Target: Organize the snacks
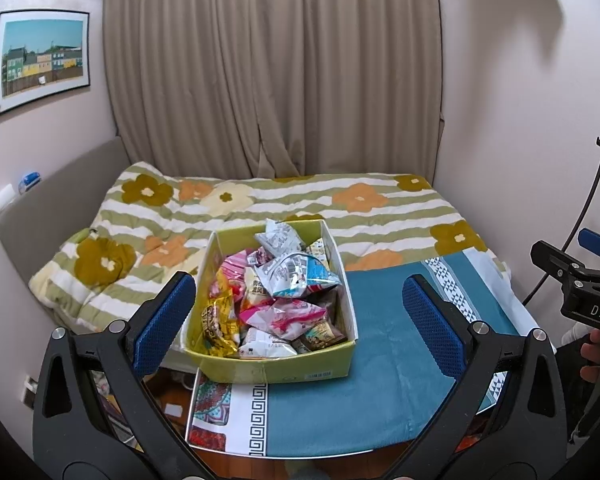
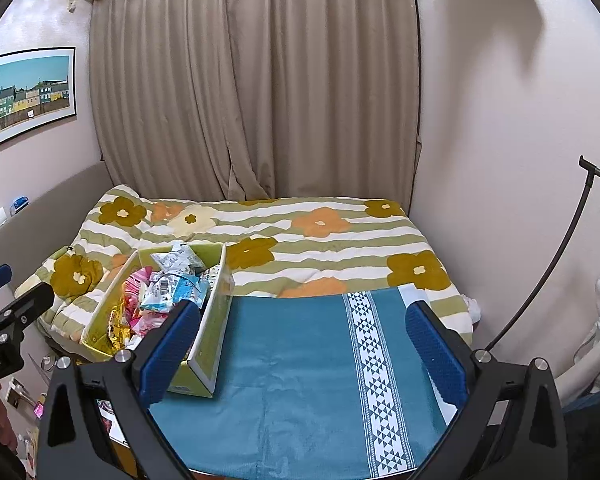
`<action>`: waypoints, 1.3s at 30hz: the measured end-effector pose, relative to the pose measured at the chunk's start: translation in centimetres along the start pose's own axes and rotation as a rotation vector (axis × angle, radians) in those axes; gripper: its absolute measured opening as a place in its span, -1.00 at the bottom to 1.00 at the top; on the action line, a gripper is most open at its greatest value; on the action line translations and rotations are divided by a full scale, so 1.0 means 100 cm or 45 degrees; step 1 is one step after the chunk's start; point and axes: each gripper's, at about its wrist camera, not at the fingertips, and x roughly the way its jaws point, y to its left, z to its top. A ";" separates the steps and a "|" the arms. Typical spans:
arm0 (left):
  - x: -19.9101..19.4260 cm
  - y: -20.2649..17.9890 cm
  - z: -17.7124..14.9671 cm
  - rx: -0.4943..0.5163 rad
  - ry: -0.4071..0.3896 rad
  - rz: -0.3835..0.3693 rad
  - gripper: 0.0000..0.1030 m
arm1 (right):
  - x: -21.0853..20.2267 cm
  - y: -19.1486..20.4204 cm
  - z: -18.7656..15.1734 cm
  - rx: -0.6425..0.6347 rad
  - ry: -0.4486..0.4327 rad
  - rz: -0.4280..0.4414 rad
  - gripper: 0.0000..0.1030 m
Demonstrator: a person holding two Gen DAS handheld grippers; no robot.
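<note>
Yellow-green snack box [image 1: 274,368] between left gripper's [image 1: 300,300] fingers.

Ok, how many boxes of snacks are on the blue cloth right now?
1: the yellow-green box, full of snack packets, stands on the left part of the blue cloth, against the bed. Both grippers are open and empty. No other box shows.

Yellow-green box [image 1: 276,372], teal cloth [image 2: 296,384], floral striped quilt [image 2: 340,240]
</note>
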 end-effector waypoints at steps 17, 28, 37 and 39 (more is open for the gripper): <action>0.002 0.002 -0.001 0.001 0.005 0.006 0.99 | 0.000 0.000 0.001 0.000 0.002 -0.002 0.99; 0.002 0.004 -0.003 0.001 0.013 0.010 0.99 | 0.000 0.001 0.000 0.000 0.010 0.002 0.99; 0.000 0.004 -0.003 -0.024 -0.007 0.035 0.99 | 0.000 0.003 0.000 -0.002 0.012 0.001 0.99; 0.001 0.004 -0.003 -0.022 -0.011 0.030 0.99 | 0.000 0.003 0.000 -0.002 0.015 0.001 0.99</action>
